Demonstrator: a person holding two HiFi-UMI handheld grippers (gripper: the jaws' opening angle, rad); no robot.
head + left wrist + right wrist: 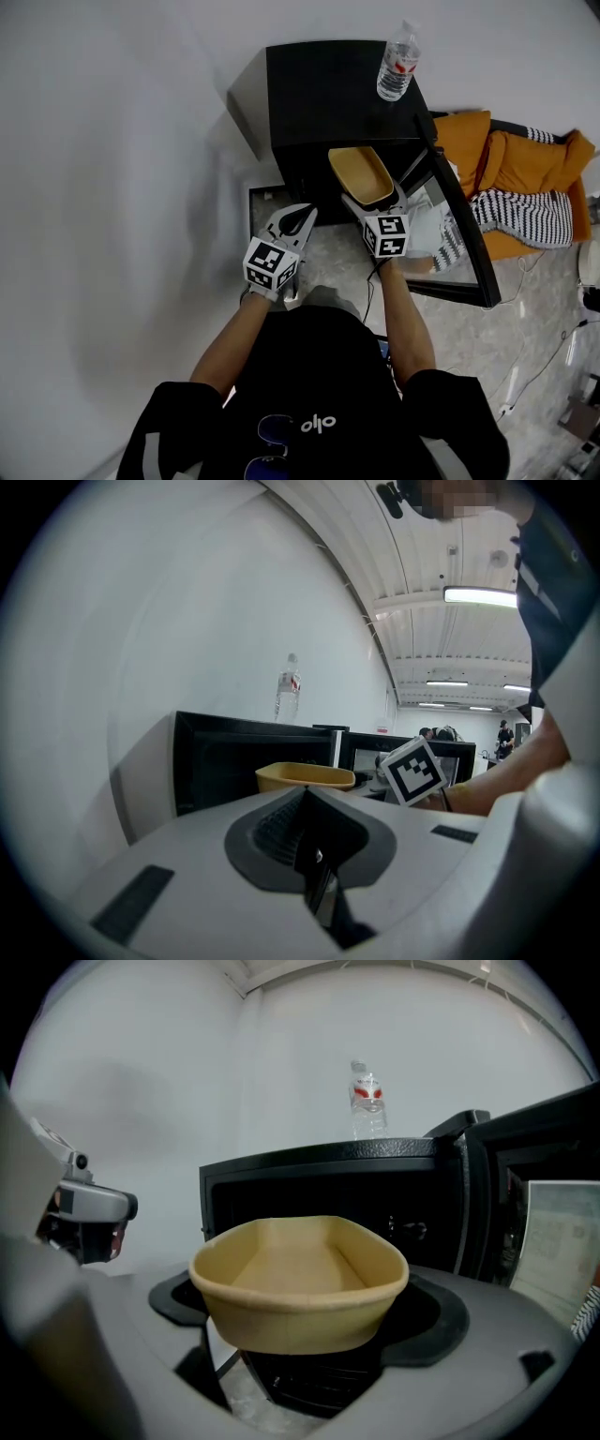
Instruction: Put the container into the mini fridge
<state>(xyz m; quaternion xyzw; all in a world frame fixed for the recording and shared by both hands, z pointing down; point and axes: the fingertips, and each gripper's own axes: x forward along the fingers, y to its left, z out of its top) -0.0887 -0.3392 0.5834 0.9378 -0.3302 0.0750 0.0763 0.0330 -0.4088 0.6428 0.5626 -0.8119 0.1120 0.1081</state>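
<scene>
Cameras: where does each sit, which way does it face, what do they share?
Head view: on the head, steeply down at the fridge; shows torso, left gripper, right gripper.
Left gripper view: on that gripper, toward the fridge; shut jaws, right forearm.
Right gripper view: on that gripper, into the fridge opening; jaws grip the container.
Shared: bottle and container, in all three.

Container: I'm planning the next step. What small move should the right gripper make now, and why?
Probably push the right gripper forward: it holds the container just outside the fridge, whose door stands open, with the opening straight ahead.
</scene>
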